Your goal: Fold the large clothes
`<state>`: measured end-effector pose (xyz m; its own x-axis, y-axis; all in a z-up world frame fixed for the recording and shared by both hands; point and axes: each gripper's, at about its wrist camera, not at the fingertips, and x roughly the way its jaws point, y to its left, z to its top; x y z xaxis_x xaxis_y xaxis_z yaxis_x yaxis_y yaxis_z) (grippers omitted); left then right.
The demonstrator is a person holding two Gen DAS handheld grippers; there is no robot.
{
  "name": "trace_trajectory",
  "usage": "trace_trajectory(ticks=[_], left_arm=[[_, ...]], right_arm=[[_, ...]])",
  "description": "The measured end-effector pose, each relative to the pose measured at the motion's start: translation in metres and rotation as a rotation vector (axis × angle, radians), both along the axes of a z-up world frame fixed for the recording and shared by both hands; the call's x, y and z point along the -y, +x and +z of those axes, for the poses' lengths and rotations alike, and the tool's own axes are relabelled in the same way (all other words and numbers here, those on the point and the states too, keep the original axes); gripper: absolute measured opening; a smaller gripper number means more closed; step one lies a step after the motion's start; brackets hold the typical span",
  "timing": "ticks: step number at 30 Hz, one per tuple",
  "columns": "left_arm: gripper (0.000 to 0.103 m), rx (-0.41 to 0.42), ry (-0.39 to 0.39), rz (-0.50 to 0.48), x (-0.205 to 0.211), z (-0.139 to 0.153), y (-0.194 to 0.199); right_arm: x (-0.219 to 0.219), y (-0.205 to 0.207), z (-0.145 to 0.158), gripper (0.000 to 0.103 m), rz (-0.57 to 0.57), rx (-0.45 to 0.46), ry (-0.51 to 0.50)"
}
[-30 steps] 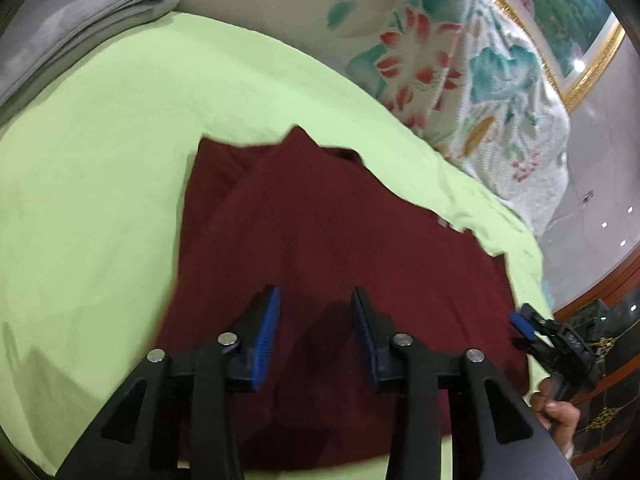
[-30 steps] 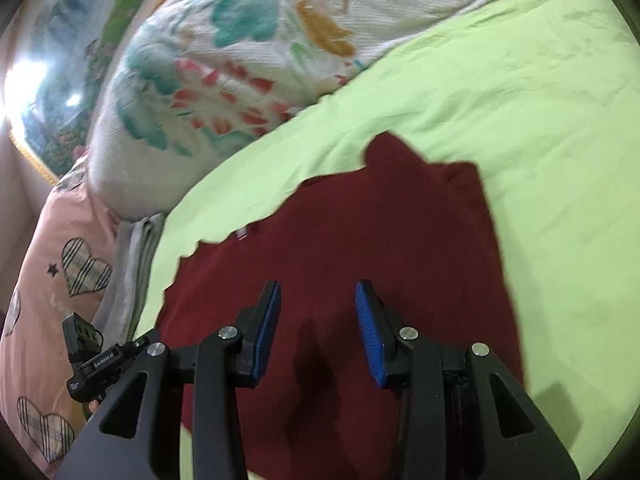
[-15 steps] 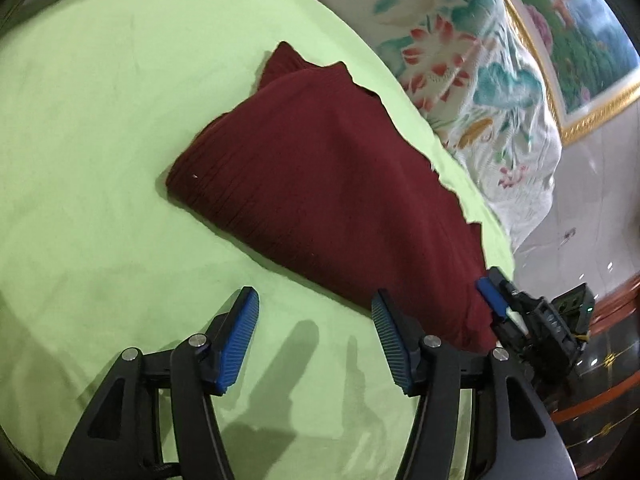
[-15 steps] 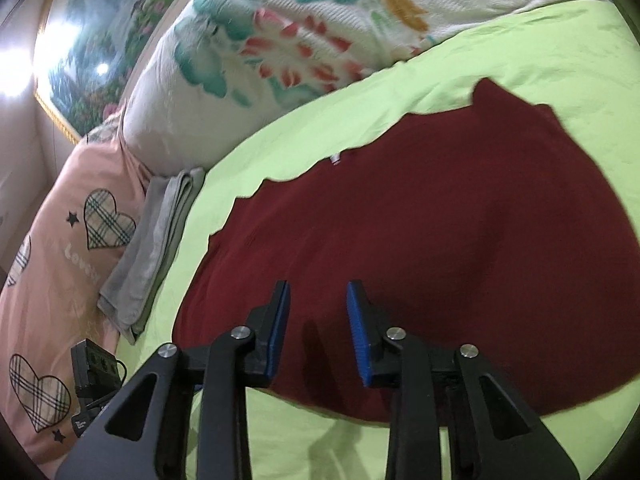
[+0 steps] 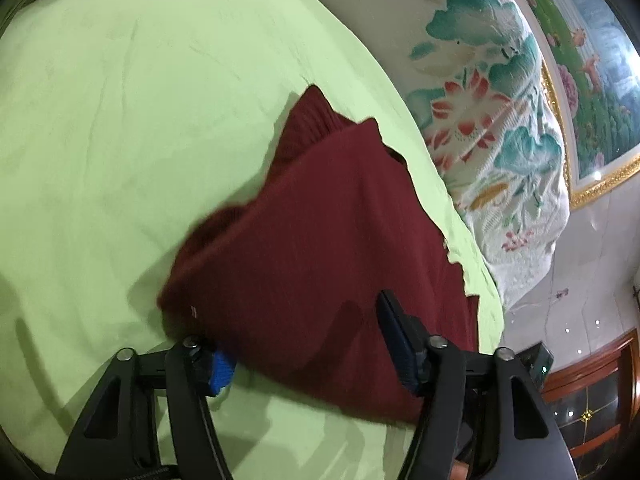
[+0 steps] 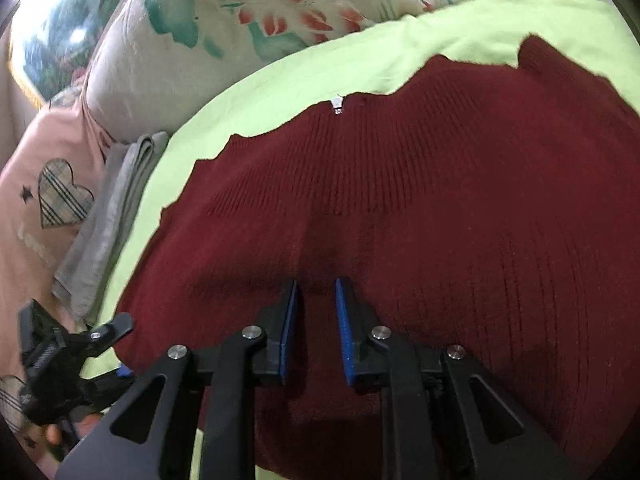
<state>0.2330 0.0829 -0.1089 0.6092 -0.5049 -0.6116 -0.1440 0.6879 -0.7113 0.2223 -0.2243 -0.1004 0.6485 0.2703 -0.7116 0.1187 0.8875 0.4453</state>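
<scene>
Wide lime-green bed sheet (image 5: 120,128) fills the view, and on it lies the dark red knitted sweater (image 6: 420,208), folded into a thick slab, one ribbed end poking up toward the far side in the left wrist view. Behind it, hard against the sheet's far edge, a big floral quilt (image 5: 492,120) in teal and red is bunched up, and above that a gold-framed landscape painting (image 5: 592,80) hangs on the wall. Over on the right wrist view's left side there's a pink cover with plaid hearts (image 6: 60,196), and a folded grey cloth (image 6: 108,216) wedged between it and the sheet, close to the sweater's corner. Now the tools: the left gripper (image 5: 308,348) straddles the sweater's near corner, jaws spread and closing, one blue pad tucked under the fabric edge, the other above it, not pinching yet. The right gripper (image 6: 316,320) sits right over the sweater's middle, jaws narrow and closing, a slim gap between the pads; whether any knit is caught there, I cannot tell. Tiny white tag (image 6: 338,104) shows at the sweater's far hem.
</scene>
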Motion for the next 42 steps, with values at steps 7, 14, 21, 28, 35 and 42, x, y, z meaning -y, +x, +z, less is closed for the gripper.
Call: trace_trajectory(ticks=[7, 14, 21, 28, 35, 42], left_arm=[[0.012, 0.051, 0.023, -0.030, 0.015, 0.021, 0.017], [0.011, 0.266, 0.099, -0.240, 0.097, 0.101, 0.014], [0.011, 0.316, 0.173, -0.513, 0.230, 0.103, 0.014], [0.010, 0.210, 0.219, -0.612, 0.288, 0.037, 0.016], [0.010, 0.245, 0.200, -0.606, 0.269, 0.058, 0.019], [0.010, 0.259, 0.225, -0.637, 0.263, 0.054, 0.009]], right_arm=[[0.007, 0.002, -0.005, 0.018, 0.011, -0.002, 0.045], [0.047, -0.004, -0.005, 0.017, -0.004, -0.004, 0.375], [0.150, -0.056, 0.018, 0.054, -0.181, 0.176, 0.615], [0.161, -0.058, 0.021, 0.055, -0.142, 0.126, 0.623], [0.145, -0.038, 0.030, 0.057, -0.079, 0.071, 0.509], [0.126, 0.018, 0.026, 0.056, 0.014, -0.043, 0.421]])
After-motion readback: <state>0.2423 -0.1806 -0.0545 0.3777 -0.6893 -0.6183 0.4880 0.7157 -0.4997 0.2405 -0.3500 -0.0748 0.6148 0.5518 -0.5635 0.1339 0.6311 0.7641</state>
